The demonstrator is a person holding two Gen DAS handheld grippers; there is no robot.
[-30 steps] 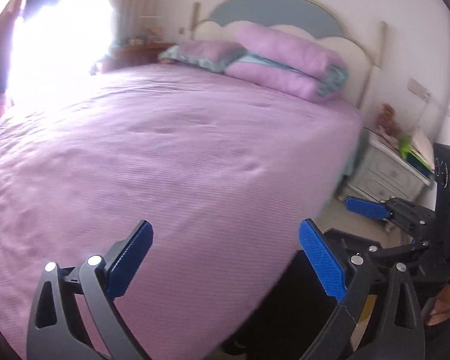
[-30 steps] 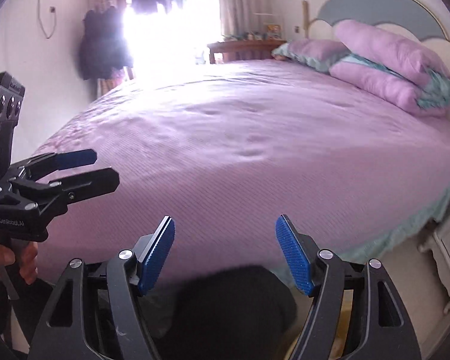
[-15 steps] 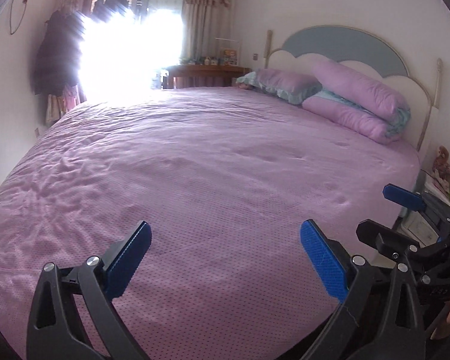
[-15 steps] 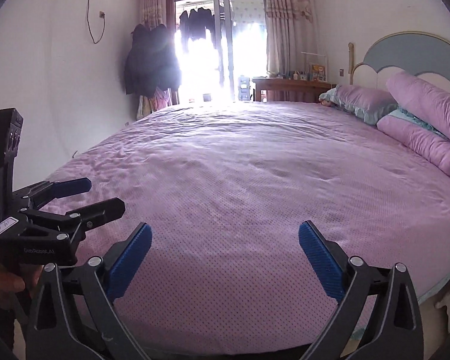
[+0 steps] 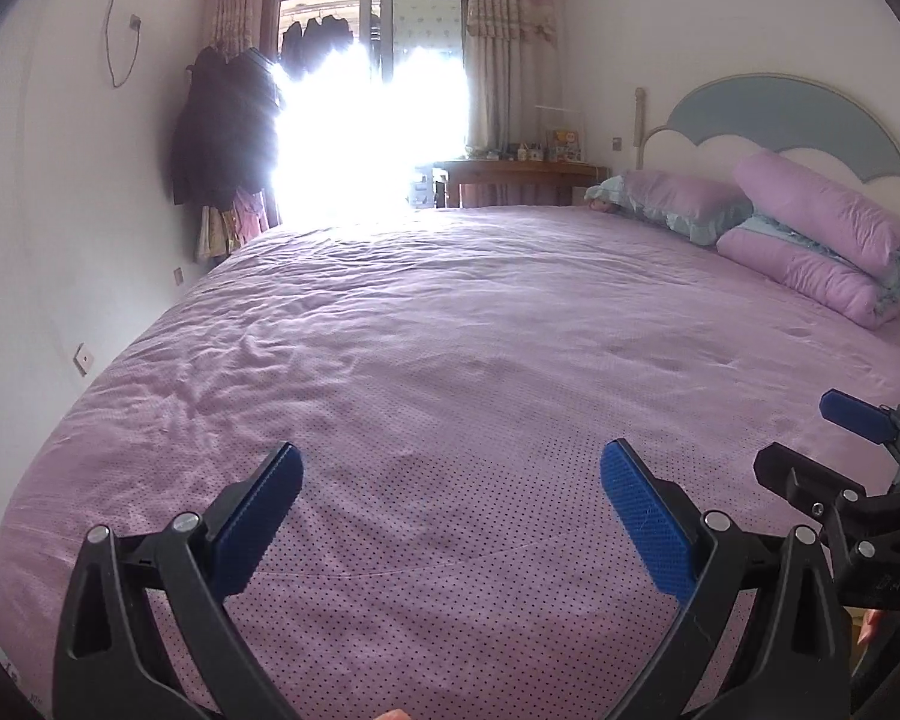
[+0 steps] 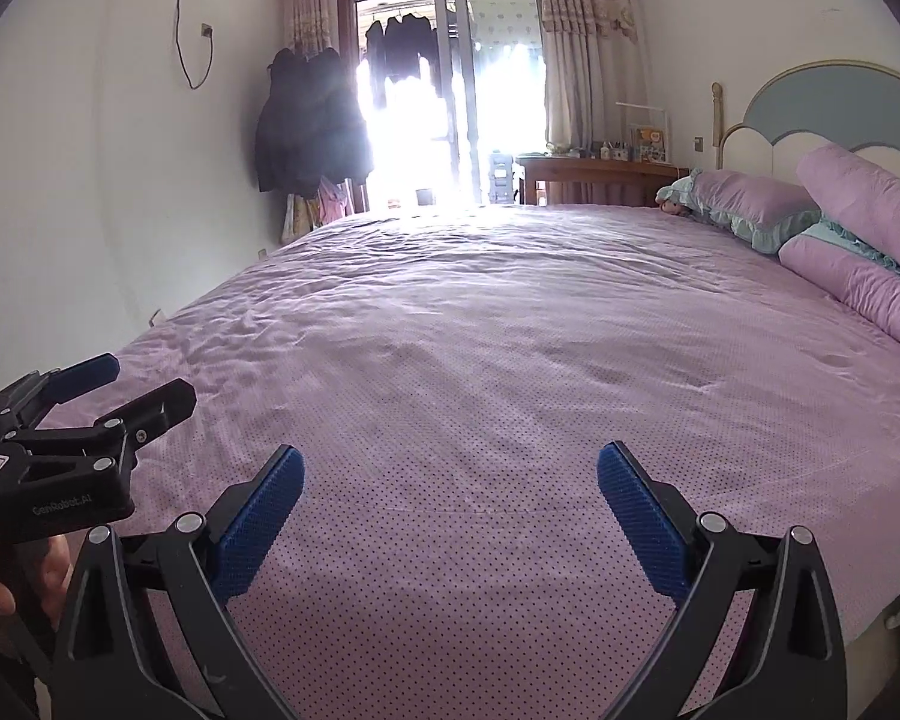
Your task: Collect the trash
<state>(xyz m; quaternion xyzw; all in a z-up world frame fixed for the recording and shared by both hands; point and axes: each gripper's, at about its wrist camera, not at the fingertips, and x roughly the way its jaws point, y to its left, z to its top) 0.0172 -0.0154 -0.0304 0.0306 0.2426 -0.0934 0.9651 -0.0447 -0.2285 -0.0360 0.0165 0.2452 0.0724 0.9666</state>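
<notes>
My left gripper (image 5: 450, 456) is open over the near part of a big bed with a purple dotted cover (image 5: 450, 330), and nothing lies between its blue pads. My right gripper (image 6: 450, 456) hangs beside it, jaws wide open and empty, over the same cover (image 6: 480, 330). Each shows in the other's view: the right gripper (image 5: 804, 438) at the right edge, the left gripper (image 6: 150, 378) at the left edge with a hand under it. No piece of trash shows on the cover in either view.
Purple pillows (image 5: 678, 204) and a folded quilt (image 5: 822, 240) lie against the blue headboard at the right. A wooden desk (image 5: 522, 174) with small items stands by the bright glass door. Dark coats (image 5: 222, 132) hang on the left wall.
Both views have swung up and left, from the bed's near edge and a dark thing below it to looking across the bed at the window. The right jaws have spread wider.
</notes>
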